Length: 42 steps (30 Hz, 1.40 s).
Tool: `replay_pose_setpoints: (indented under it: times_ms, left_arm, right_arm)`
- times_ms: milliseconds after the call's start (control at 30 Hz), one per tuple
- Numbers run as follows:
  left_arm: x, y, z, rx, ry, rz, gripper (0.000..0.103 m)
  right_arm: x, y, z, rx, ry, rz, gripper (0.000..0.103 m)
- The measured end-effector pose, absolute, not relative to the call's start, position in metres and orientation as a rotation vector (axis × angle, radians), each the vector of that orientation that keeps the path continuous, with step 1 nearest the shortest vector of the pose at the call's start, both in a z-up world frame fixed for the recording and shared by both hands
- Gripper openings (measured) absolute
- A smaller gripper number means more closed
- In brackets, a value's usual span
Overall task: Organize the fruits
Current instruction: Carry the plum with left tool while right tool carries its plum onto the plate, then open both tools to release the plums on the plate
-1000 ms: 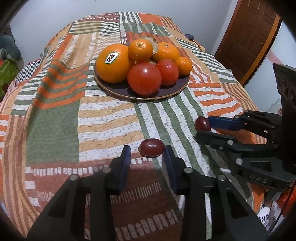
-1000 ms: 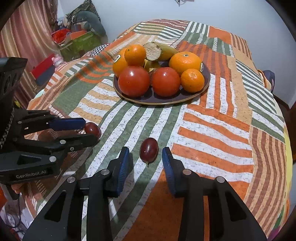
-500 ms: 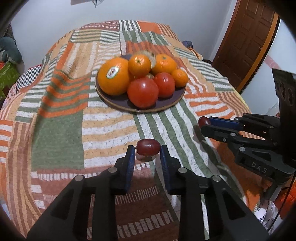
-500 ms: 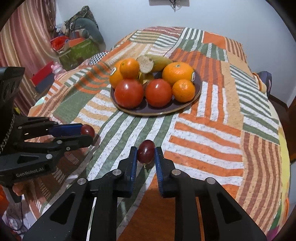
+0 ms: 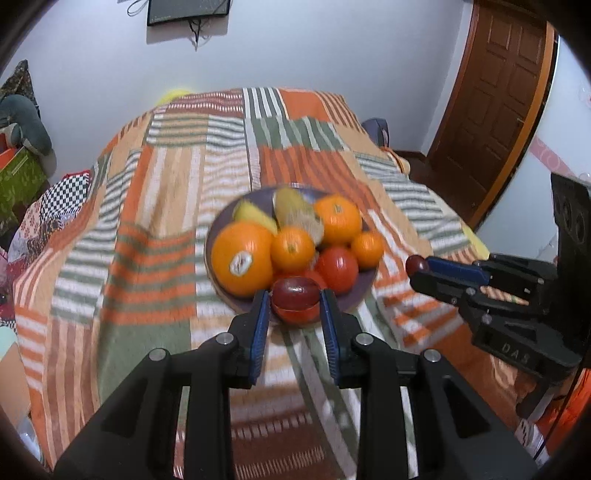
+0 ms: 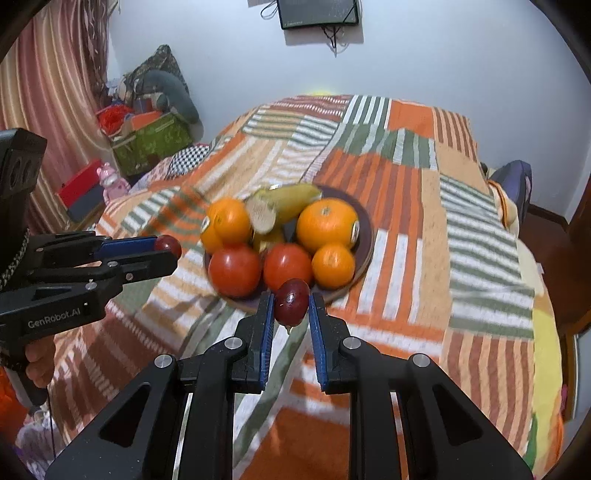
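My left gripper [image 5: 295, 295] is shut on a dark red grape [image 5: 294, 290] and holds it in the air in front of the plate. My right gripper [image 6: 291, 301] is shut on another dark red grape [image 6: 291, 300], also lifted before the plate. A dark round plate [image 5: 360, 291] on the striped bedspread holds oranges [image 5: 242, 258], tomatoes [image 5: 338, 267] and a cut banana [image 5: 295, 214]. The right gripper [image 5: 415, 267] shows at the right of the left wrist view with its grape [image 5: 415, 263]. The left gripper [image 6: 170, 249] shows at the left of the right wrist view.
The plate stands on a bed with an orange, green and white striped cover [image 6: 424, 206]. A brown door [image 5: 491, 96] is at the right. Boxes and clutter [image 6: 147, 136] lie on the floor beside a curtain [image 6: 48, 85]. A screen [image 6: 317, 13] hangs on the far wall.
Both grippers closed on the grapes that lay on the cover, then rose with them and moved toward the plate.
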State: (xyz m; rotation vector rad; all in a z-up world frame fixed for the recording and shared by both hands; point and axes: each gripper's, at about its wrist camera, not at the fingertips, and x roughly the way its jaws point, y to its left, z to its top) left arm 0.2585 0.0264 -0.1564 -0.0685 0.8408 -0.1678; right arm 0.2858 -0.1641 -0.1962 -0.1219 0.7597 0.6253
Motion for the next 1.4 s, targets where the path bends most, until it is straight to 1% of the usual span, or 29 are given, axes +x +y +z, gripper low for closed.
replay_pose_setpoints:
  times_ms: [333, 867, 933, 1000, 1067, 1233, 1400]
  left_arm:
    - [0.305, 0.029, -0.147, -0.072, 0.802, -0.166, 0.028]
    - [0.340, 0.034, -0.167, -0.081, 0.857, -0.166, 0.028]
    - [0.340, 0.035, -0.169, -0.082, 0.865, -0.163, 0.030]
    - [0.340, 0.035, -0.169, -0.085, 0.867, -0.162, 0.038]
    - [0.339, 0.036, -0.169, -0.094, 0.868, -0.166, 0.043]
    - [0.329, 0.034, -0.159, -0.070, 0.840, -0.139, 0.044]
    - [0.304, 0.037, -0.130, -0.075, 0.766, -0.112, 0.044]
  right_arm:
    - [0.313, -0.147, -0.184, -0.128, 0.709, 0.646, 0.018]
    - [0.345, -0.118, -0.214, -0.148, 0.789, 0.658, 0.018]
    - [0.345, -0.117, -0.214, -0.157, 0.791, 0.659, 0.018]
    - [0.344, -0.114, -0.214, -0.175, 0.794, 0.659, 0.018]
    - [0.343, -0.113, -0.214, -0.185, 0.800, 0.661, 0.019]
    - [0.340, -0.115, -0.209, -0.190, 0.790, 0.652, 0.020]
    - [0.327, -0.123, -0.187, -0.191, 0.736, 0.633, 0.020]
